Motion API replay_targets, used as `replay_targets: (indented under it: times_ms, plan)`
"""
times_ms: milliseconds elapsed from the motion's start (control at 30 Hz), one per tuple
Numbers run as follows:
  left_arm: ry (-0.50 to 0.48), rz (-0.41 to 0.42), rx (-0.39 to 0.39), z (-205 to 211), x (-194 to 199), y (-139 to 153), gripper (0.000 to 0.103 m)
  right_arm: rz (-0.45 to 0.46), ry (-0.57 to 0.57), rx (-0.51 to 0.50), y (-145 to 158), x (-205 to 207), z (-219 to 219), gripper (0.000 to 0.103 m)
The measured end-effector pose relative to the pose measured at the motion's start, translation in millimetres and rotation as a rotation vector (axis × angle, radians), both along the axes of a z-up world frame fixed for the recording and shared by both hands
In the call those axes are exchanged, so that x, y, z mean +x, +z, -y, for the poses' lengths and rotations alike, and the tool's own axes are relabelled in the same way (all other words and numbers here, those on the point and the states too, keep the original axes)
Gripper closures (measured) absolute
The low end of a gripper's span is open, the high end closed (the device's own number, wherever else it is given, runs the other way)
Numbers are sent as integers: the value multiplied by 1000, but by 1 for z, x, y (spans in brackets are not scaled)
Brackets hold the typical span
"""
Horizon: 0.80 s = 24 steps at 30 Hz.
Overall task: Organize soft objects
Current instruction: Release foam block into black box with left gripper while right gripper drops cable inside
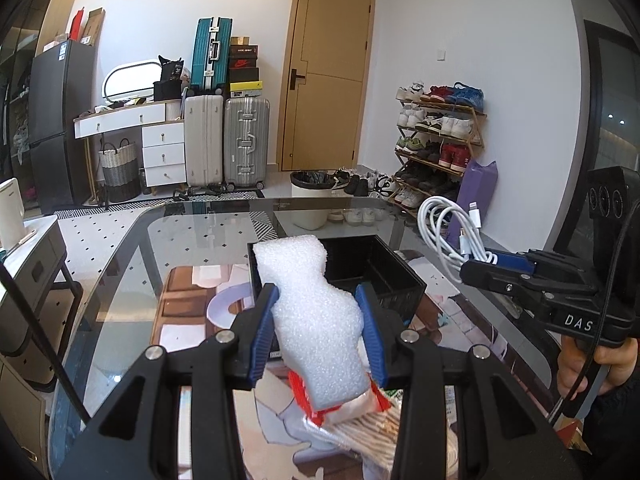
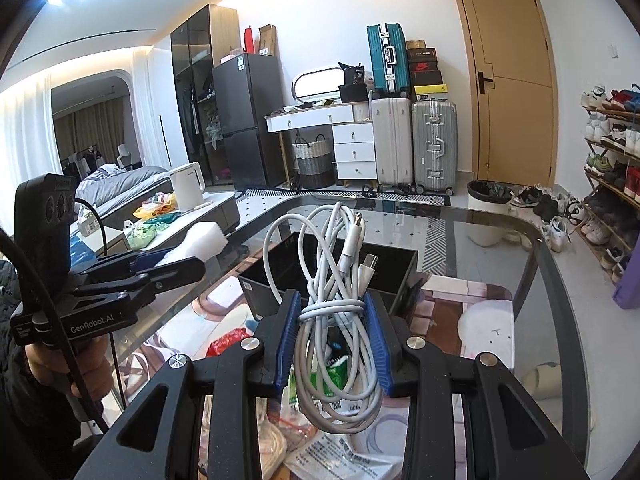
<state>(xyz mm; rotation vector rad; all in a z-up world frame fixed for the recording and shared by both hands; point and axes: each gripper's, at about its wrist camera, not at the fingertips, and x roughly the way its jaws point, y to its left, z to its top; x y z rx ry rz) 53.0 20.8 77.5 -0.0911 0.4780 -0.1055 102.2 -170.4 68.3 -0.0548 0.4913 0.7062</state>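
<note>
My left gripper (image 1: 318, 322) is shut on a white foam piece (image 1: 308, 304), held above the glass table just in front of the black open box (image 1: 380, 268). The foam's far end reaches over the box's left front corner. My right gripper (image 2: 332, 336) is shut on a coiled white charging cable (image 2: 340, 320), held above the table in front of the same box (image 2: 280, 276). The right gripper with the cable (image 1: 448, 232) also shows at the right in the left wrist view. The left gripper with the foam (image 2: 200, 240) shows at the left in the right wrist view.
Plastic packets (image 1: 352, 420) lie on the glass table (image 1: 120, 300) under my left gripper; more packets and a leaflet (image 2: 340, 452) lie under my right. The table's far rounded edge (image 2: 520, 216) lies beyond the box. Suitcases, a shoe rack and a bin stand on the floor behind.
</note>
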Motion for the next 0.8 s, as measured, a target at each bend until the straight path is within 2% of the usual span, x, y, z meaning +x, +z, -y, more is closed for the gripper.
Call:
replay_targets:
  times_ms: [800]
  plan:
    - [12, -26, -30, -1, 52, 4, 64, -55, 25, 9, -4, 52, -22, 70]
